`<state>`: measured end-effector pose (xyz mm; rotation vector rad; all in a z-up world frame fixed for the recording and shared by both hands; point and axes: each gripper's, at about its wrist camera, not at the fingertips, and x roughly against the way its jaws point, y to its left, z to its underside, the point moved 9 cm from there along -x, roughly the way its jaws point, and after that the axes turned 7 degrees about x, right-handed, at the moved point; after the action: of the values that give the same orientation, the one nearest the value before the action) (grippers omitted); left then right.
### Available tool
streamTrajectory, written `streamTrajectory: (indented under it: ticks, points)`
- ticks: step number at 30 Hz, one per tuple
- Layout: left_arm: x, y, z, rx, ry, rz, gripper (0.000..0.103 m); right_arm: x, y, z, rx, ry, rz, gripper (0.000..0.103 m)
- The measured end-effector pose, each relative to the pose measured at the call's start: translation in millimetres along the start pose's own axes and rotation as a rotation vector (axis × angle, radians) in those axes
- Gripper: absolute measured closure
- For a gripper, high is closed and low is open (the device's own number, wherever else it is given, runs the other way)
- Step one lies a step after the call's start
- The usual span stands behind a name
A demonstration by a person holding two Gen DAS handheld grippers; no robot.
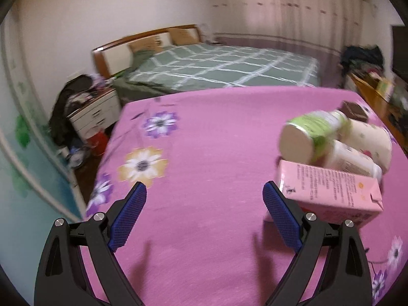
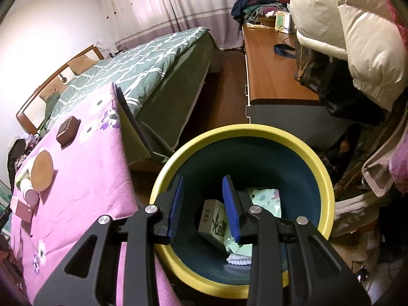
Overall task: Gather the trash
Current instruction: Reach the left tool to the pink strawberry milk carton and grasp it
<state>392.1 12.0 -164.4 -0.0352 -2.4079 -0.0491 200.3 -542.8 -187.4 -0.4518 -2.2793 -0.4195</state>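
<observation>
Trash remaining on the pink surface (image 1: 204, 153): pink carton (image 1: 329, 193), green-labelled bottle (image 1: 308, 135), cream containers, all heaped together; left gripper (image 1: 204, 199) nearby, jaws wide and empty. Right gripper (image 2: 202, 204) over the yellow-rimmed bin (image 2: 323, 173), jaws part-open, nothing between; box (image 2: 214, 221) and wrappers lie inside. Risk: nudging the carton may roll the stacked bottle off the edge.

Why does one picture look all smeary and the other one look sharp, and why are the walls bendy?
Left wrist view: motion smear blurs the green bottle and pink carton, while the left gripper is crisp and throws soft shadows on the pink cloth. Right wrist view: sharp, with the bin's yellow rim clear. Both views: the fisheye lens bends straight edges and darkens the corners.
</observation>
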Motion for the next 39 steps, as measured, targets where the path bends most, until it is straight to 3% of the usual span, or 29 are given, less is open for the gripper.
streamTrajectory:
  ticks: [7, 11, 15, 19, 24, 29, 33, 39]
  points:
    - [20.4, -55.6, 21.9, -0.172, 0.023, 0.177, 0.013, 11.1, -5.1, -3.9, -0.013, -0.024, -0.006, 0.073]
    - [63.4, -111.7, 49.0, -0.306, 0.029, 0.348, 0.013, 12.9, -3.6, -3.4, -0.012, -0.026, -0.015, 0.073]
    - [102.5, -155.1, 67.2, -0.425, 0.013, 0.467, 0.013, 14.3, -1.2, -2.8, -0.009, -0.027, -0.027, 0.073]
    - [111.4, -180.6, 65.8, -0.420, 0.026, 0.532, 0.013, 15.9, 2.7, -2.2, -0.003, -0.028, -0.040, 0.073]
    - [87.1, -206.3, 64.4, -0.392, 0.090, 0.534, 0.013, 18.1, 5.2, -2.6, 0.004, -0.030, -0.050, 0.073]
    - [54.3, -214.3, 57.3, -0.366, 0.138, 0.469, 0.025, 18.9, 5.1, -2.7, 0.002, -0.032, -0.052, 0.072]
    - [45.0, -223.1, 51.8, -0.350, 0.158, 0.451, 0.030, 18.2, 5.2, -1.8, 0.004, -0.026, -0.054, 0.072]
    - [33.8, -229.5, 53.7, -0.351, 0.214, 0.421, 0.047, 15.8, 3.0, -1.5, 0.000, -0.019, -0.059, 0.072]
